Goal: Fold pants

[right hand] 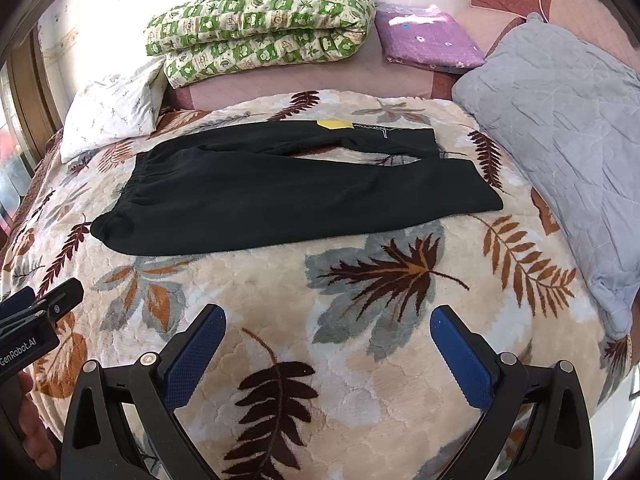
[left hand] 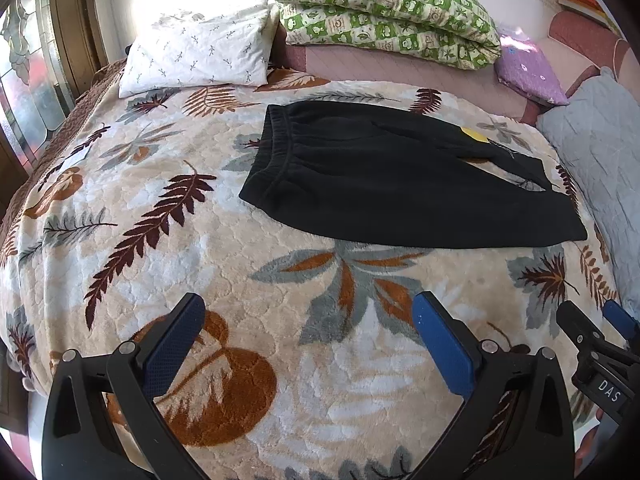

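Black pants [left hand: 384, 176] lie flat on the leaf-patterned blanket [left hand: 200, 264], waistband to the left, legs running right, with a yellow patch [left hand: 474, 134] on the far leg. They show in the right wrist view too [right hand: 280, 196]. My left gripper [left hand: 308, 328] is open and empty above the blanket, short of the pants. My right gripper [right hand: 328, 340] is open and empty, also short of the pants. The right gripper shows at the right edge of the left view [left hand: 596, 332]; the left gripper shows at the left edge of the right view [right hand: 36, 308].
A white pillow [left hand: 196, 52] lies at the back left, a folded green quilt [left hand: 384, 8] and a purple cushion [left hand: 528, 72] at the back, a grey quilted pillow [right hand: 560, 152] at the right. A window with a wooden frame [left hand: 40, 60] is on the left.
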### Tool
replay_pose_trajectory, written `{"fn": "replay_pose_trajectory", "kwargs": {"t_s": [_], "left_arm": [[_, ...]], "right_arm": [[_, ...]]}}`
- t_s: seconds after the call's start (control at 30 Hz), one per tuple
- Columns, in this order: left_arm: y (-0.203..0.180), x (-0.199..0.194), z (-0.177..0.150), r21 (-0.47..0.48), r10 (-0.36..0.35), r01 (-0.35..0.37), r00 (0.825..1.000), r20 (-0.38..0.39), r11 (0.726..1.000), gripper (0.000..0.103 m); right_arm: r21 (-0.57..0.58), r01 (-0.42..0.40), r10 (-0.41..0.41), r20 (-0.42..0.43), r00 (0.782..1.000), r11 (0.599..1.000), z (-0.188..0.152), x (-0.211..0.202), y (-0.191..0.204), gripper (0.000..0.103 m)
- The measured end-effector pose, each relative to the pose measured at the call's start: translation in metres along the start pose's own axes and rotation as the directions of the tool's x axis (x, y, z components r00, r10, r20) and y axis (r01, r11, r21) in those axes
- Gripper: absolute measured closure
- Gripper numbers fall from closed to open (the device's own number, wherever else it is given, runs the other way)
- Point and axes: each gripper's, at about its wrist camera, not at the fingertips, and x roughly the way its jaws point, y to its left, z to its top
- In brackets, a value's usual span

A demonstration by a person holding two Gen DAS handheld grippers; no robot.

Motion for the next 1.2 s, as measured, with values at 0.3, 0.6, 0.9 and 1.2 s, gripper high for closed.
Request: {"fn": "replay_pose_trajectory", "kwargs": {"t_s": [0.3, 0.6, 0.9, 1.2], "left_arm": [[-0.005, 0.014, 0.008, 0.015, -0.006, 0.007, 0.999, -0.04, 1.0, 0.0], [0.027, 0.06, 0.118, -0.002, -0.026, 0.026, 0.989, -0.149, 1.0, 0.0], [0.07, 0.164, 0.211, -0.144, -0.012, -0.036, 0.948, -0.319, 0.989, 0.0], [0.077, 0.215, 0.244, -0.197, -0.115, 0.037, 0.911, -0.397, 0.98, 0.0]], "right_arm": [[0.004, 0.001, -0.001, -0.009, 1.0, 1.0, 0.004, 0.008, -0.008, 0.0], [0.107, -0.07, 0.07, 0.005, 0.998, 0.992, 0.09, 0.028, -0.087, 0.0], [0.237, -0.042, 0.087, -0.18, 0.98, 0.971, 0.219, 0.166, -0.194, 0.013], [0.301, -0.14, 0.228, -0.283, 0.932, 0.943, 0.242, 0.257, -0.207, 0.039]]}}
